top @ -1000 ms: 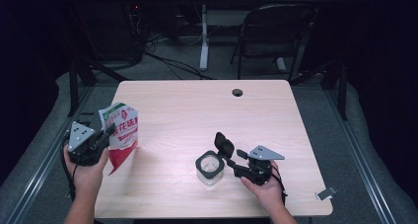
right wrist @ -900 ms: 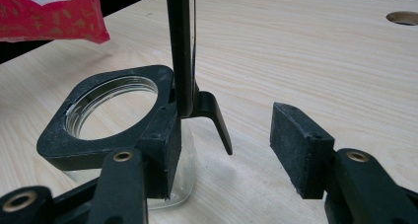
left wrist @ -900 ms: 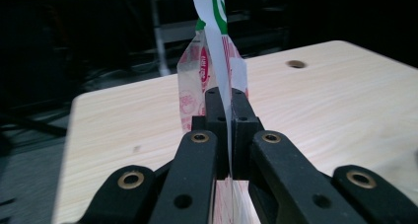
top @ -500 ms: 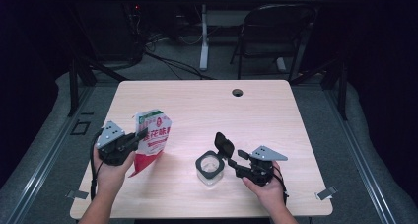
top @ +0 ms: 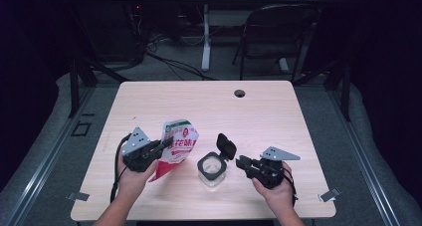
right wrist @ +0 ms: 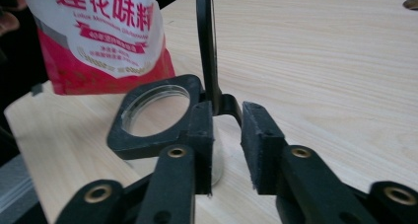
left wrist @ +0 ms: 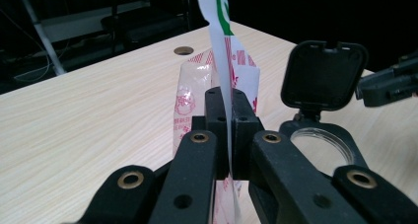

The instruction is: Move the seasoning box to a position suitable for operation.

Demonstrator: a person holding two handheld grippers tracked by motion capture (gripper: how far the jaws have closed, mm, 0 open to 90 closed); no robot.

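A red and white pouch (top: 178, 145) with printed characters hangs tilted above the table, and my left gripper (top: 160, 146) is shut on its edge. In the left gripper view the jaws (left wrist: 229, 103) clamp the thin pouch wall (left wrist: 219, 46). Just right of the pouch stands a clear jar (top: 212, 169) with a black square collar, its black lid (top: 226, 146) flipped up. My right gripper (top: 242, 162) sits open just right of the jar. In the right gripper view its jaws (right wrist: 226, 123) stand apart on either side of the lid hinge, behind the jar's mouth (right wrist: 154, 110), with the pouch (right wrist: 106, 34) beyond.
The light wooden table (top: 278, 121) has a round cable hole (top: 240, 93) near its far edge. A folding chair (top: 271, 32) and cables stand on the floor beyond the table. A person's hands hold both grippers at the near edge.
My left gripper has carried the pouch to the right, from the table's left edge to just beside the jar. The right gripper and jar have stayed put.
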